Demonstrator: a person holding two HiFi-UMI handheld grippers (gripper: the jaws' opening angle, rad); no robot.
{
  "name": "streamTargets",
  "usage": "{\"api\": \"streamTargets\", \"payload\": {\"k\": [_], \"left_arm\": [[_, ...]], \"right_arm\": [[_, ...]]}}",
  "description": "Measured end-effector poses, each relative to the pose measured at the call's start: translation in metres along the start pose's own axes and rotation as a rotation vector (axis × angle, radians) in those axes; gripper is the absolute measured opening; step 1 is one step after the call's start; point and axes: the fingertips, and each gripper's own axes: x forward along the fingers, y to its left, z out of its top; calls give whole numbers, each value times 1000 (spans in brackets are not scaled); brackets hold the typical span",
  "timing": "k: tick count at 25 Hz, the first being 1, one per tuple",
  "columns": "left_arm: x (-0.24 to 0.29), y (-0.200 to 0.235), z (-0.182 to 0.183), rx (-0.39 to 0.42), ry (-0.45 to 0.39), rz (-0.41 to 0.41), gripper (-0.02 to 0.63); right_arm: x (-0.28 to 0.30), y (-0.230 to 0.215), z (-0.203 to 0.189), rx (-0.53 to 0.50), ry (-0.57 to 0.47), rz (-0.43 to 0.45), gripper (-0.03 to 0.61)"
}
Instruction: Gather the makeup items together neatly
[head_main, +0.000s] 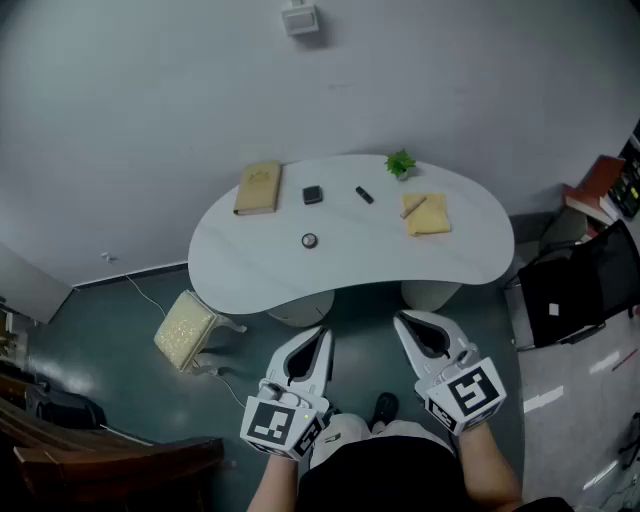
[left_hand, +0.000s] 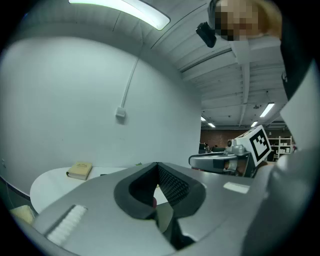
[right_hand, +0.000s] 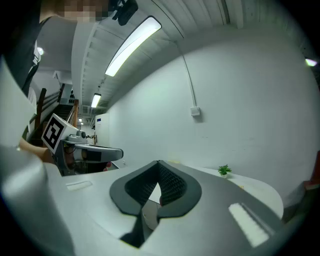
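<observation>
We hold the left gripper (head_main: 319, 338) and the right gripper (head_main: 407, 325) side by side in front of us, low and short of the bench (head_main: 250, 270). Both point roughly level toward it. In each gripper view the jaws are pressed together at the tips with nothing between them.

The white, kidney-shaped bench stands against a pale wall (head_main: 150, 90), and the makeup items lie scattered on it, none touching the grippers. A small black compact (head_main: 313, 195) sits near the back, left of centre. A short black tube (head_main: 364, 195) lies aslant just to its right, apart from it. A small round pot (head_main: 309, 240) rests alone nearer to us, in front of the compact. At the right, a yellow pouch (head_main: 432, 216) lies flat with a tan stick (head_main: 411, 207) across its left edge.

A tan book (head_main: 259, 188) lies at the back left, and a little green plant (head_main: 400, 163) stands at the back edge, behind the pouch. On the floor (head_main: 110, 320) to the left of the bench is a yellowish cushion (head_main: 184, 330), and a black bag (head_main: 575, 285) sits at the right.
</observation>
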Motion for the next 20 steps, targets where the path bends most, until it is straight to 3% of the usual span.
{"api": "streamTargets", "payload": {"k": [13,20], "left_arm": [[2,-28,-3,18,23,-19,-2],[2,-33,-8,12,22,-7,0]], "right_arm": [[-24,3,-3,15,-36,-7,9],[-25,2,-6,30,-35,30,11]]}}
